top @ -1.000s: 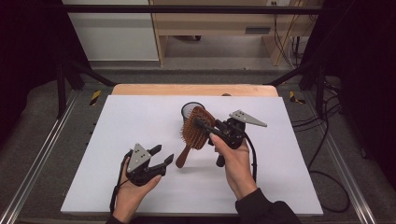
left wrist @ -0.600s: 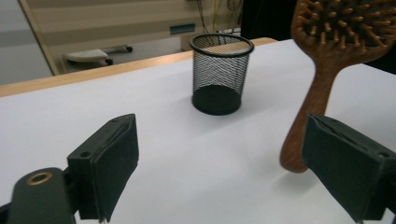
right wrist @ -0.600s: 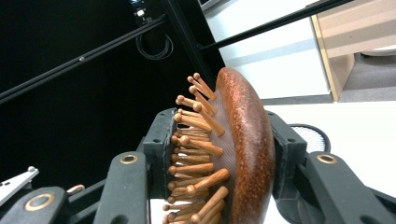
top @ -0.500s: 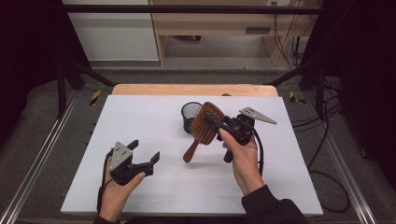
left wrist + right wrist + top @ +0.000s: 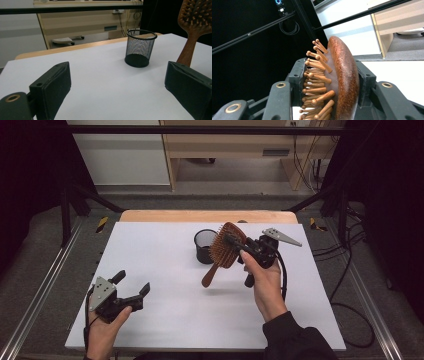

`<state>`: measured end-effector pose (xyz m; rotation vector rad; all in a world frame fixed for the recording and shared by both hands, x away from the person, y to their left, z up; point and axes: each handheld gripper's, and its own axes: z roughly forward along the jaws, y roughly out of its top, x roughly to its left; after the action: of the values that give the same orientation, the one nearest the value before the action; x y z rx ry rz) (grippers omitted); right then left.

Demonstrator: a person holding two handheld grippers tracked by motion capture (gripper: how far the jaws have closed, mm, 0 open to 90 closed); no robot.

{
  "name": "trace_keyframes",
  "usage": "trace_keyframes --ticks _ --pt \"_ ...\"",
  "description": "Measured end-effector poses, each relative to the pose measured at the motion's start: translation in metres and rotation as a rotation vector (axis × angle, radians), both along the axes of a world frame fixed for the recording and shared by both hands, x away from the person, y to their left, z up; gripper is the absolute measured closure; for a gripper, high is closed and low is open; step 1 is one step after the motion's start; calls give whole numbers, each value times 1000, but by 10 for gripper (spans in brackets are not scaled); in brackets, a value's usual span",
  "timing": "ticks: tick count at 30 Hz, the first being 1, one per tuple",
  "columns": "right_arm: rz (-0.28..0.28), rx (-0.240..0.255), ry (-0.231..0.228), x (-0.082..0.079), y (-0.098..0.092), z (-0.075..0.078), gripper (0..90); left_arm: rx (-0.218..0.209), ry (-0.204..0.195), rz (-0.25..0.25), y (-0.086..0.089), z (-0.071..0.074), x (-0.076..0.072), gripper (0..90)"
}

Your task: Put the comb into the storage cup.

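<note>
White table (image 5: 165, 270): work surface under both your hands. Wooden hairbrush (image 5: 223, 251): lifted clear of table, handle slanting down toward you, head clamped in your right gripper (image 5: 235, 242). Black mesh cup (image 5: 205, 246): upright, just behind brush. Your left gripper (image 5: 134, 285): jaws just been opening, now spread wide, nothing between, near left front corner.

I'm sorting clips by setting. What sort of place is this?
Probably a lab recording bench: a white table framed by black rails, loose cables on the floor, and a wooden bench behind.
</note>
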<state>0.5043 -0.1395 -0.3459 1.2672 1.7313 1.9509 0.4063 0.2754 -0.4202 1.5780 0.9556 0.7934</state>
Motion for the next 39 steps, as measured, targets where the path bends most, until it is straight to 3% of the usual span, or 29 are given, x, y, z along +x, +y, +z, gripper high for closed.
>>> trace_keyframes --ticks 4,10,39 --pt "-7 -1 2 5 -1 3 519 -3 -1 12 11 -2 -3 71" --pt "-15 -1 -8 11 -2 11 519 -45 3 46 24 -4 0 70" --pt "-29 -22 -33 28 -3 39 518 -28 -12 40 23 -7 2 66"
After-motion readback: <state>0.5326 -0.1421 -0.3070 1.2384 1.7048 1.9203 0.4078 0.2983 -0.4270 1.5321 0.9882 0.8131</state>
